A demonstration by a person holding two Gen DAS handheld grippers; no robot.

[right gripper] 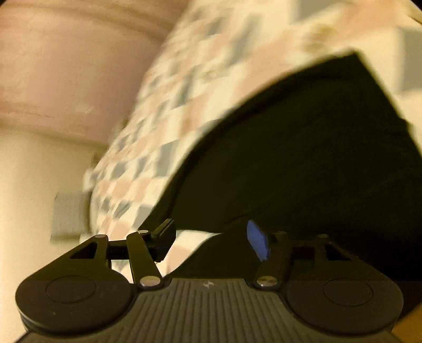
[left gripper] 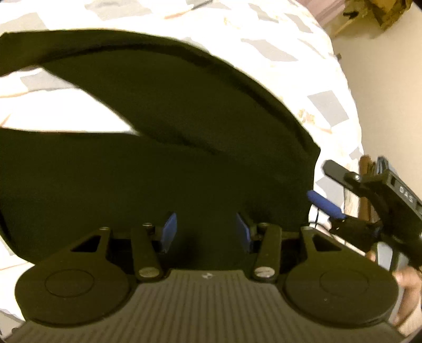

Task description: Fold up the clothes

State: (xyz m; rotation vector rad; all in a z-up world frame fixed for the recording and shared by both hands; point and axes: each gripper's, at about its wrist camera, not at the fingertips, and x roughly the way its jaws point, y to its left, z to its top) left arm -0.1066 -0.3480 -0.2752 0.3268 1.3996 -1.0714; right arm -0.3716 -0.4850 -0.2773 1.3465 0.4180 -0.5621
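A dark garment point(left gripper: 184, 118) lies spread on a bed with a white sheet point(left gripper: 290, 52) patterned in grey and peach. One long part of it runs off to the upper left. My left gripper point(left gripper: 206, 230) is open, its blue pads point(left gripper: 168, 232) low over the garment's near portion. My right gripper point(left gripper: 317, 182) is at the garment's right edge, held by a hand point(left gripper: 406, 277), with its fingers apart. In the right wrist view the right gripper point(right gripper: 211, 241) is open, and a corner of the dark garment point(right gripper: 316, 171) reaches in between its fingers. That view is motion-blurred.
The bed's rounded edge drops to a cream floor point(left gripper: 382, 92) on the right. Wooden furniture point(left gripper: 374, 13) stands at the far right corner. A pinkish wall or base point(right gripper: 66, 66) and a grey panel point(right gripper: 68, 213) show beyond the bed.
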